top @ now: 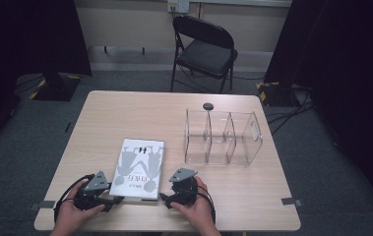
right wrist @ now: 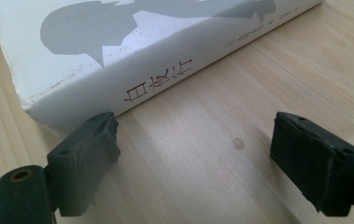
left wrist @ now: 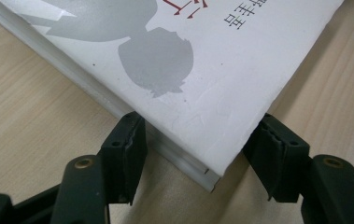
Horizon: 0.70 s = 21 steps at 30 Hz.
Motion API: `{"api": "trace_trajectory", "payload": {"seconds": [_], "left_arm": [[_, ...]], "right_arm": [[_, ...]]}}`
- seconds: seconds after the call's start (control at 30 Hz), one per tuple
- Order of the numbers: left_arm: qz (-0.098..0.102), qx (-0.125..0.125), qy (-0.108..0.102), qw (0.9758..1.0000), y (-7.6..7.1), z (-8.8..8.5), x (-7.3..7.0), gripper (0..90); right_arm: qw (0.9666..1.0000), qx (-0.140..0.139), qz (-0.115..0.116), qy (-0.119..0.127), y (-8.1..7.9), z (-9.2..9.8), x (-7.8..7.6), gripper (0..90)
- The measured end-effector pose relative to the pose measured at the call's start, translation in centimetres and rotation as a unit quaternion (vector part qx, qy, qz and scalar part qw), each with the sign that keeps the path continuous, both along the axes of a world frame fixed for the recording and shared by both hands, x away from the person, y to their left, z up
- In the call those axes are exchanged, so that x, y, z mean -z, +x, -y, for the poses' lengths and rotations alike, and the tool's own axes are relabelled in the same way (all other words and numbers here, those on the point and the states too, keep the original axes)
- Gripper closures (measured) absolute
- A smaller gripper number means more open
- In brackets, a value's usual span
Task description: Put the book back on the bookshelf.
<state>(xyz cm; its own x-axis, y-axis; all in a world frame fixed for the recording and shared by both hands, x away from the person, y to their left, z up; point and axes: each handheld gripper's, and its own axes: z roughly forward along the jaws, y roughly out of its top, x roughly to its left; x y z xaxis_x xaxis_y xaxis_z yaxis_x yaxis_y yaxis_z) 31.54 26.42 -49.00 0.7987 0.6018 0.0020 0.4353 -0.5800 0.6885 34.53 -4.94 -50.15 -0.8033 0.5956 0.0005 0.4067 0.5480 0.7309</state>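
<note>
The left gripper (left wrist: 198, 154) lies low on the table with its jaws straddling the near corner of the white book (left wrist: 174, 70), one pad at each edge of that corner. The pads sit at or just against the edges, and a firm clamp cannot be made out, so it reads as open around the corner, probably to pinch it and lift. The book lies flat just ahead of this gripper, cover up, with its page edges facing the left pad.

Across the book's near end, the right gripper (right wrist: 195, 158) stands open and empty. Its left pad rests just beside the book's spine corner and its right pad is over bare wooden table (right wrist: 240, 93), likely to brace or catch the spine side.

Well beyond both, past the book's far right, a clear divided rack (top: 222, 136) stands upright, a likely destination.
</note>
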Motion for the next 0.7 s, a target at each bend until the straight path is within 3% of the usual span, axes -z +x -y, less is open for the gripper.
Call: {"api": "trace_trajectory", "payload": {"seconds": [0.33,0.47,0.53,0.7], "left_arm": [[0.011,0.005,0.022,0.9997,-0.1,0.3,-1.0,41.1],[0.022,0.003,0.007,0.9997,-0.2,0.2,-1.7,41.3],[0.018,0.006,-0.017,0.9997,-0.2,-0.1,-2.2,43.5],[0.018,0.000,-0.028,0.9995,-0.2,-0.2,-2.5,44.3]], "right_arm": [[1.0000,-0.002,0.000,0.000,0.1,0.0,0.0,13.6],[1.0000,-0.002,0.000,0.000,0.1,0.0,0.0,13.7],[1.0000,-0.002,0.000,0.000,0.1,0.0,0.0,13.7],[1.0000,-0.001,0.000,0.000,0.1,0.0,0.0,13.7]]}}
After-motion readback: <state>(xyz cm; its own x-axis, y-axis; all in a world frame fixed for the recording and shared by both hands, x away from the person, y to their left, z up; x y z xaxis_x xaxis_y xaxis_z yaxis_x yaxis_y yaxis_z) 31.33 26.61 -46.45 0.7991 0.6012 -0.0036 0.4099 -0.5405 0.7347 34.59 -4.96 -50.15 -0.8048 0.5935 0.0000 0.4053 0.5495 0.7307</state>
